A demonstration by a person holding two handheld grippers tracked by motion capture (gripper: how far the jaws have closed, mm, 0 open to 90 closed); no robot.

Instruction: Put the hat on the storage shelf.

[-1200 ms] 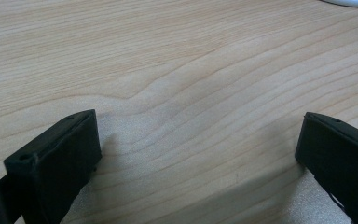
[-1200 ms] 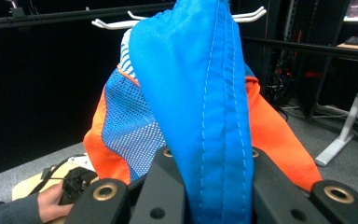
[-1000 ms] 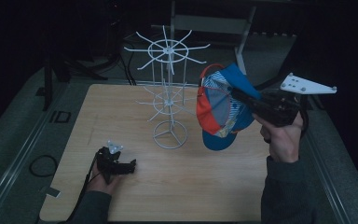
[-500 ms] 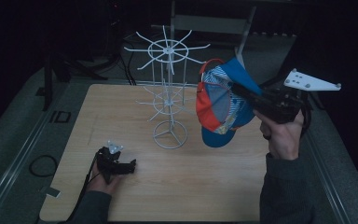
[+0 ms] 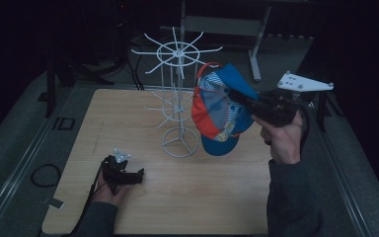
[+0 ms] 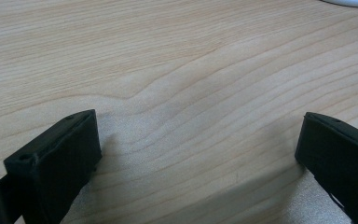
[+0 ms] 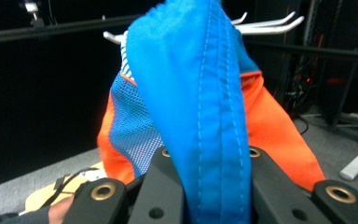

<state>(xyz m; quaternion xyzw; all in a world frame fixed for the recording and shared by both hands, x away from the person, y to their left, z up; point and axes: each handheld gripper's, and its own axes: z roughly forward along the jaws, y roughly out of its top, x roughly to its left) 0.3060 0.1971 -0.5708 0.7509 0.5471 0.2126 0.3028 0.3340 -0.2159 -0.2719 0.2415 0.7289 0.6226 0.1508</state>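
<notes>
A blue and orange cap point(image 5: 220, 111) with mesh panels hangs in the air beside a white wire rack point(image 5: 176, 94) standing on the wooden table point(image 5: 187, 197). My right gripper point(image 5: 237, 96) is shut on the cap's blue fabric, held up at the right of the rack. In the right gripper view the blue cap point(image 7: 200, 93) rises from between the black jaws, with the rack's white prongs point(image 7: 265, 23) just behind it. My left gripper point(image 5: 137, 174) rests low on the table at the front left, jaws wide open on bare wood point(image 6: 191, 107).
The rack's round base point(image 5: 179, 143) sits mid-table, left of the cap. A grey floor with a rail point(image 5: 24, 148) and a loose cable point(image 5: 42, 174) runs along the table's left. A metal stand point(image 5: 254, 34) is behind the table in the dark.
My right gripper has carried the cap a little up and toward the rack's upper prongs. The left gripper has stayed put.
</notes>
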